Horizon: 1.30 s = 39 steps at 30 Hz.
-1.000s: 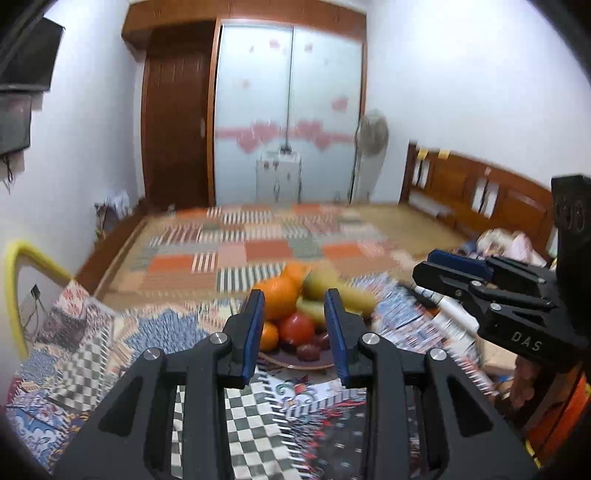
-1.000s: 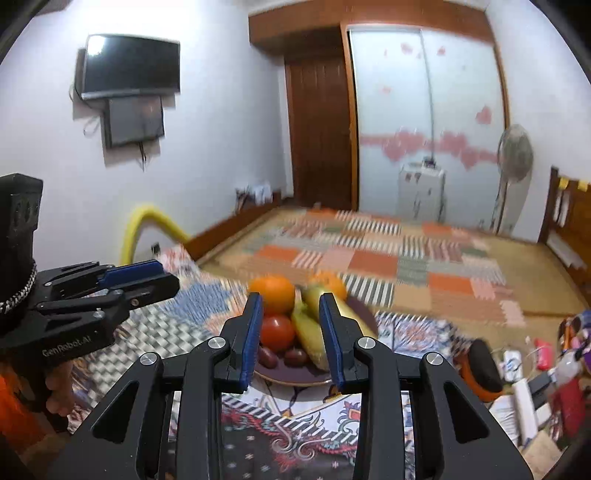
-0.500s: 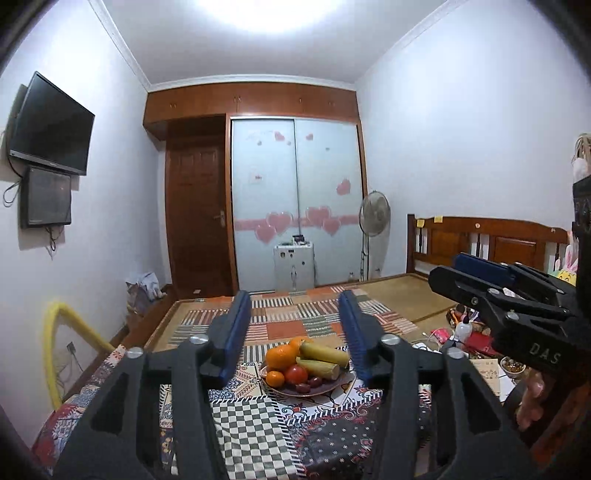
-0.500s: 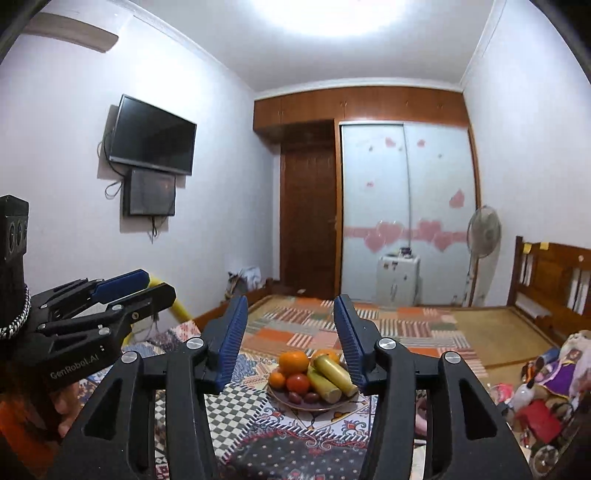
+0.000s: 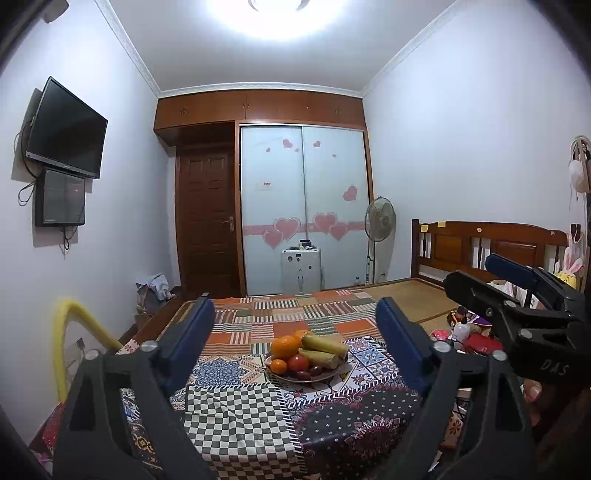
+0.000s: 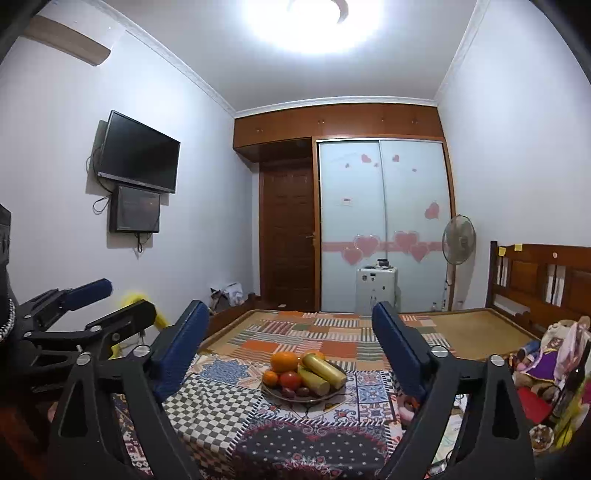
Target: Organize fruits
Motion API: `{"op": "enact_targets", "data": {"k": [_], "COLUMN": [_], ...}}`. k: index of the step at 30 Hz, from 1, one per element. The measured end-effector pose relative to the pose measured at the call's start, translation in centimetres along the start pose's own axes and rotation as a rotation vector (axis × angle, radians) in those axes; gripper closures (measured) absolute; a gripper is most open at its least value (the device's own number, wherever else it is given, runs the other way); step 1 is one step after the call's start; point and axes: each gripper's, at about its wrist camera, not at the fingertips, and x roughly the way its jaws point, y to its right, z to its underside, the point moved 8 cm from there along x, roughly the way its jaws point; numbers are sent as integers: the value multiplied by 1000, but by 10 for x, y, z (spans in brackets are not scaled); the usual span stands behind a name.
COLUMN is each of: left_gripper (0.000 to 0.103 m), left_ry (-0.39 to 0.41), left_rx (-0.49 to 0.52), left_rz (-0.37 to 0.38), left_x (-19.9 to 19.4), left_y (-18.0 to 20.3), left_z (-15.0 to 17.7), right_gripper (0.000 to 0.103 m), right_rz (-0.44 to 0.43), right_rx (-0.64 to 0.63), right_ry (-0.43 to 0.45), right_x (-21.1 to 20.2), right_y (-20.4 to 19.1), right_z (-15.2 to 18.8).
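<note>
The lower bodies of the left gripper and the right gripper run off the bottom edge at 6 o'clock, so the hands holding them go unseen. In the left wrist view the right gripper is cut by the edge at 3 o'clock. On the plate the small dark fruits are too small to name, and the large orange hides most of a second orange behind it. The clutter at 4 o'clock is too jumbled to sort. The ceiling lamp is blown out white at 12 o'clock.
</note>
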Motion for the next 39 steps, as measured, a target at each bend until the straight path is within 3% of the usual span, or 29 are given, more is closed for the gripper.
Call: {"op": "enact_targets", "data": {"k": [4,39], "left_gripper": [3,0], "left_ry": [7,-24], "left_rx": [-7,-38], "left_rz": [-9,-8], "left_x": [-5,3], "left_y": [-1,-5], "left_z": [0,8], "right_gripper": [0,0], "right_rz": [22,29], "right_rx": [-2,8], "right_ry": [16,-2], "right_x": [-5,-8], "right_y": [0,3], "right_z": [0,4]}}
